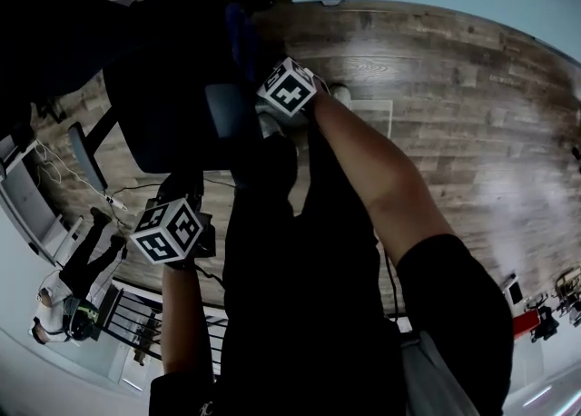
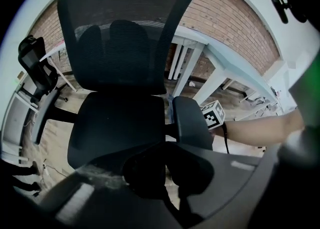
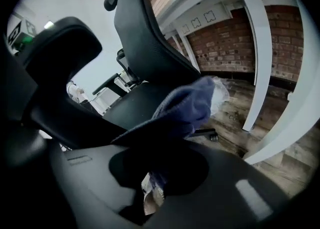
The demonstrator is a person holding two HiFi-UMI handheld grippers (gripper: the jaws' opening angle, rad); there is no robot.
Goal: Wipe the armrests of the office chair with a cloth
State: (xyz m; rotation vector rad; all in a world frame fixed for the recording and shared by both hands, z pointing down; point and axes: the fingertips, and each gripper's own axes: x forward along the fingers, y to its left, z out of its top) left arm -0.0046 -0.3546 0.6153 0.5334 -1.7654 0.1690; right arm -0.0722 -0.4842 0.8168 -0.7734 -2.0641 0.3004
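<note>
- The cloth (image 3: 187, 105) is a soft, blue-purple fabric, bunched into a thick fold that stands out from the right gripper (image 3: 160, 167)
- The right gripper's jaws are clenched on the near end of the cloth, and the free end hangs out ahead over the chair's seat (image 3: 135, 105)
- In the head view the cloth shows as a blue strip just beyond the right gripper's marker cube (image 1: 289, 87), above the chair's armrest (image 2: 192, 123); whether it touches the pad I cannot tell
- The office chair (image 2: 120, 123) is black, with a mesh backrest (image 2: 125, 38) and a padded seat; it stands on a wood-plank floor (image 1: 454, 96)
- The left gripper (image 2: 170, 172) faces the chair from the front, its jaws drawn together with only a sliver between them and nothing held
- From the left gripper view, the right gripper's cube sits just beside the armrest, on its outer side
- White desks (image 2: 220, 58) and a brick wall (image 2: 225, 18) stand behind the chair
- Another person (image 1: 68, 292) stands well apart at the edge of the head view
</note>
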